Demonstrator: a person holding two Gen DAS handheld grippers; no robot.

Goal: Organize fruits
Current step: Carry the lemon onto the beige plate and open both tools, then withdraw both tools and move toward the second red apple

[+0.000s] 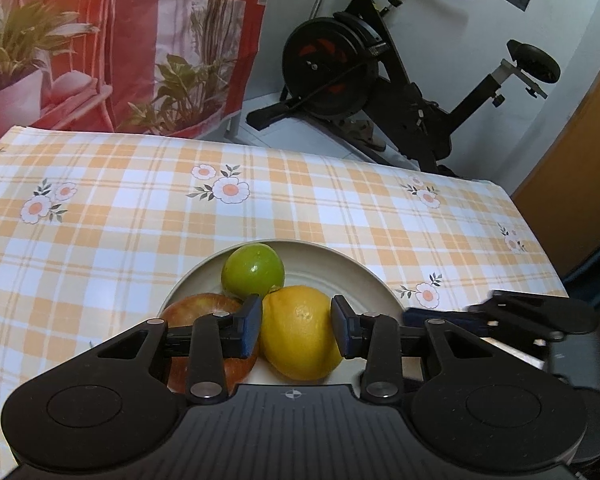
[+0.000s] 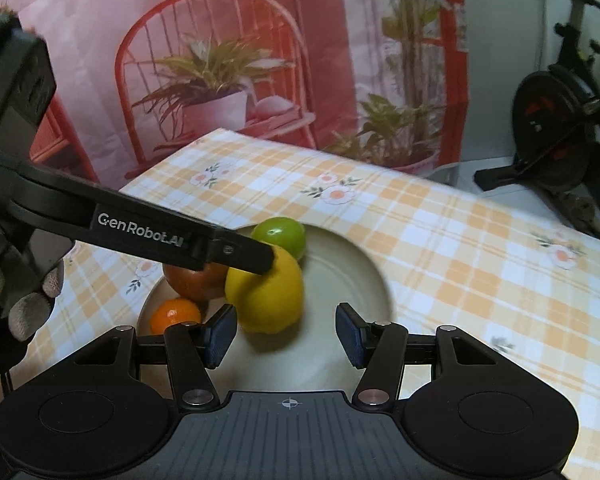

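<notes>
1. Left wrist view: the left gripper (image 1: 296, 328) has its two blue pads set against either side of a yellow lemon (image 1: 298, 334), the jaws narrowed onto it with the fruit filling the gap.
2. The lemon sits in a pale round plate (image 1: 340, 268) on a table covered by an orange-and-white checked cloth (image 1: 140, 200) printed with flowers.
3. A green lime (image 1: 253, 270) lies in the plate just behind the lemon, touching it; a red apple (image 1: 196, 312) lies to the left, partly hidden by the left finger.
4. At the right edge, part of the right gripper (image 1: 536, 312) shows, blurred; an exercise bike (image 1: 380, 72) stands beyond the table.
5. Right wrist view: the right gripper (image 2: 286, 336) hovers over the near side of the plate (image 2: 352, 264), its jaws partly open with nothing between the pads (image 2: 220, 338).
6. The left gripper (image 2: 260, 258) reaches in from the left, its fingertip on the lemon (image 2: 268, 296); a gloved hand (image 2: 16, 288) holds it.
7. The lime (image 2: 280, 236) lies behind, the apple (image 2: 196, 280) to the left, and a small orange (image 2: 175, 315) in front of the apple.
</notes>
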